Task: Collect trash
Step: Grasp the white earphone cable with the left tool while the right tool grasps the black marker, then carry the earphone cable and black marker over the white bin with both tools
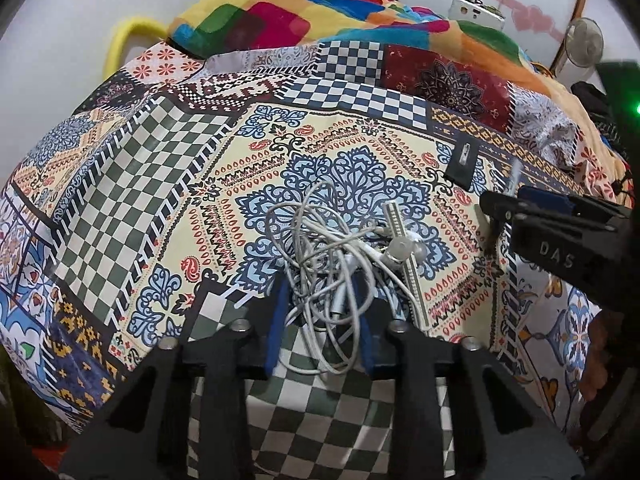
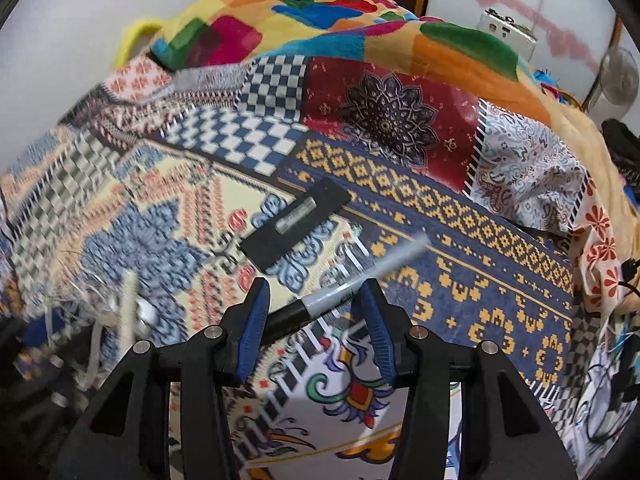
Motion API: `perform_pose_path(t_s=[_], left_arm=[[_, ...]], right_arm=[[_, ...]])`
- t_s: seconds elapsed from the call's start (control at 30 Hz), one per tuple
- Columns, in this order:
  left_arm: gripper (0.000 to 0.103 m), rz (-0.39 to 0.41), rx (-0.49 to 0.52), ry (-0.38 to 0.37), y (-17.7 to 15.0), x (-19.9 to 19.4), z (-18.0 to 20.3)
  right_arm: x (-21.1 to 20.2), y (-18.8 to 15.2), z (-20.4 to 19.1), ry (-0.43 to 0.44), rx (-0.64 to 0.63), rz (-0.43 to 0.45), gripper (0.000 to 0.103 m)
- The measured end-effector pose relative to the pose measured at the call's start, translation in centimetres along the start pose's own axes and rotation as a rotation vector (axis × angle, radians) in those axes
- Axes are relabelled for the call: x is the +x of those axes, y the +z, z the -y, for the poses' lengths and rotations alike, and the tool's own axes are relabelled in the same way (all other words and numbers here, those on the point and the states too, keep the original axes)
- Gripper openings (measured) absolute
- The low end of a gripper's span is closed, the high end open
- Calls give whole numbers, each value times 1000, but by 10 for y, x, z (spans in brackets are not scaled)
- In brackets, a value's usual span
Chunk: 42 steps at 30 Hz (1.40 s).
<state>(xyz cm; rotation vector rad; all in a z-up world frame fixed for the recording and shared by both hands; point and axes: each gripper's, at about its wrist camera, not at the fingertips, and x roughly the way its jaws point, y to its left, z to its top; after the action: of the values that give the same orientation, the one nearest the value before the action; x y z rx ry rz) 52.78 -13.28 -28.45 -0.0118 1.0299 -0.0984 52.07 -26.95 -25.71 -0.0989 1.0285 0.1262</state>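
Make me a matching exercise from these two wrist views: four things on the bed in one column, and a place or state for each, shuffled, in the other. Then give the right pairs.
Things
1. tangled white cables
2. marker
3. black flat piece
4. multicoloured blanket

Places or states
A. lying loose on the bedsheet, past the marker's far end
B. heaped at the far end of the bed
C. between the left gripper fingers
D. crossing diagonally between the right gripper fingers

Pairs: 1-C, 2-D, 3-A, 4-B
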Motion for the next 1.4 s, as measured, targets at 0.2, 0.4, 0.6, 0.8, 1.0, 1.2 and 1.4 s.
perform_pose_path(t_s=[0.2,0.4,0.6,0.8,1.0,1.2,1.4], left_arm=[[11,7,-17,-59,-2,-18,-10],[10,65,-39,-68,6,-40,-13],[10,130,-23,-73,26,-60,-2],[10,204,7,-70,47,-82,8],[10,234,7,-39,46,-93,6],[11,195,-11,-33,33,-92,1],[11,186,-39,-24,17,-114,-9]], right_arm=[[-10,-13,28,49,13,-3,43],[-24,-29,57,132,52,-31,29],[-22,-27,68,173,83,-46,19],[-8,-7,55,184,54,-41,19],[-5,-6,38,110,-32,-10,15],[-12,-7,44,164,14,-42,11],[-59,-7,29,201,-3,0,11]])
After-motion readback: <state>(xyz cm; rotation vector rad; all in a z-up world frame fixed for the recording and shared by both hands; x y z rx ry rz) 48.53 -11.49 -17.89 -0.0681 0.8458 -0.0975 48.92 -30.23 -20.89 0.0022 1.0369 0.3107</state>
